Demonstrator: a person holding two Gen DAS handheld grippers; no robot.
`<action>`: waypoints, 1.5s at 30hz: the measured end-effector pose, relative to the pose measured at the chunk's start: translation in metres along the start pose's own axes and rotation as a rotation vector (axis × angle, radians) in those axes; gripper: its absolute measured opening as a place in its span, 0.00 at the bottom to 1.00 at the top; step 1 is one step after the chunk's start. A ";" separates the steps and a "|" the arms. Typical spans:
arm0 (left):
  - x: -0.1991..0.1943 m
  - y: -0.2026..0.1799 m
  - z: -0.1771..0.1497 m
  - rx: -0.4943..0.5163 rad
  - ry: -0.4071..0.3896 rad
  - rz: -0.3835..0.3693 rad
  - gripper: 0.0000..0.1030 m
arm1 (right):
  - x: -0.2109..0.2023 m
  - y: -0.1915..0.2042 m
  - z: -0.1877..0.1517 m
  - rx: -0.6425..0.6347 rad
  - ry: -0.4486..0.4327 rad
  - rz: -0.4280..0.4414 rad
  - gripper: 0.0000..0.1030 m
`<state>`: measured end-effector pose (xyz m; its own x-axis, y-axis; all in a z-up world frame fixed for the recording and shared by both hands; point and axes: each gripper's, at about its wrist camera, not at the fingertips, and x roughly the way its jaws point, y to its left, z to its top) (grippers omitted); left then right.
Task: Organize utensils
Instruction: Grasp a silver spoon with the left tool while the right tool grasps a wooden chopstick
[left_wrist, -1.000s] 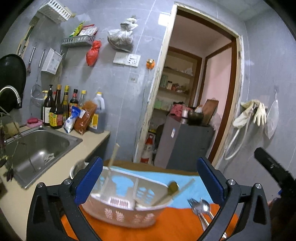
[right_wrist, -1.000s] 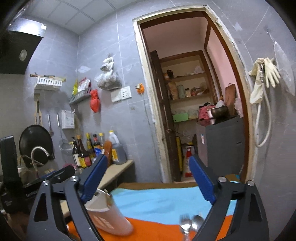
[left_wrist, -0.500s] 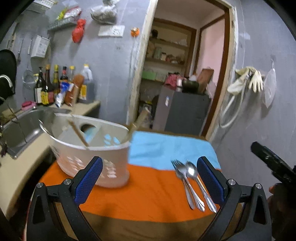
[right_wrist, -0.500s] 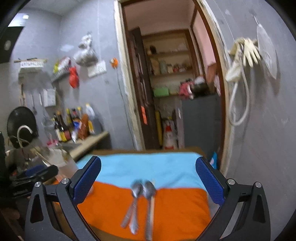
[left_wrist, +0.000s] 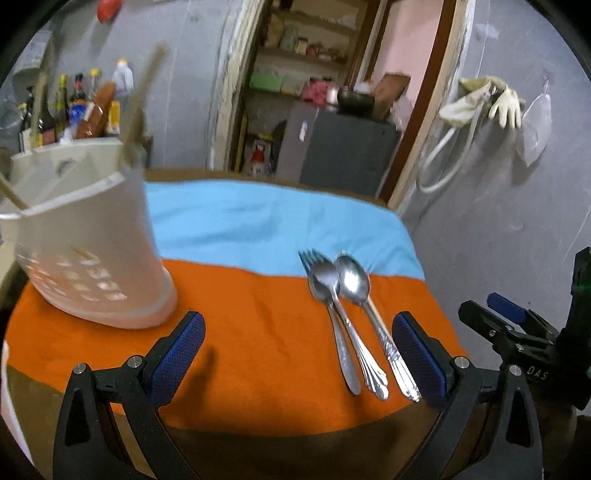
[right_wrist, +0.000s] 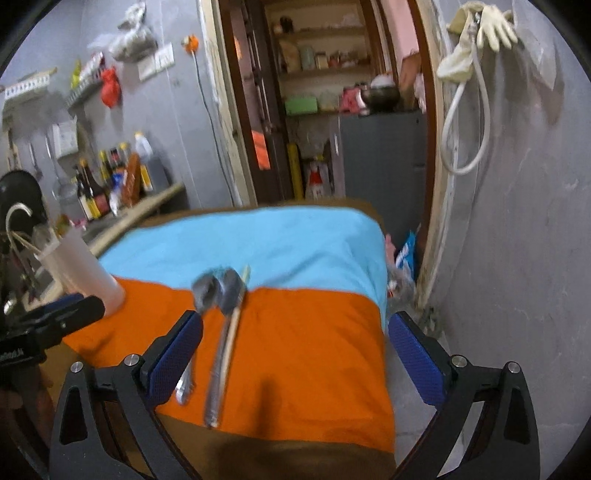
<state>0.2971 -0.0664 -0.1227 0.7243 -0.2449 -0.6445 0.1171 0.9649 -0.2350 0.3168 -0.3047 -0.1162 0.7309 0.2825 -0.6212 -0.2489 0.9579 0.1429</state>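
Both tongs hang over the cloth-covered surface, jaws spread wide, nothing between them. The left tongs have the cutlery ahead and just inside the right-hand jaw: a fork and two spoons, as best I can read the overlap, lying side by side with bowls pointing away and handles toward the tongs. The white utensil holder stands ahead of the left-hand jaw, wooden sticks poking out. From the right tongs the same cutlery sits ahead beside the left-hand jaw, motion-blurred.

These pieces look like polished steel: stiff, light, slick, and flat against soft cloth. I'd pinch across the narrow handle neck, one piece at a time, because the stacked handles may slide apart or drag a neighbour along.
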 end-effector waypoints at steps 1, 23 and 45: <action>0.004 0.001 -0.001 -0.002 0.016 -0.002 0.92 | 0.003 -0.001 -0.001 0.001 0.015 0.001 0.88; 0.074 -0.024 -0.003 0.202 0.256 0.077 0.34 | 0.046 0.002 -0.002 -0.032 0.166 0.085 0.56; 0.079 -0.008 0.003 0.174 0.245 0.138 0.05 | 0.083 0.044 0.005 -0.200 0.282 0.069 0.33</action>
<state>0.3551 -0.0932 -0.1698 0.5592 -0.1059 -0.8223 0.1590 0.9871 -0.0191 0.3694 -0.2386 -0.1573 0.5105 0.2946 -0.8078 -0.4318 0.9003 0.0555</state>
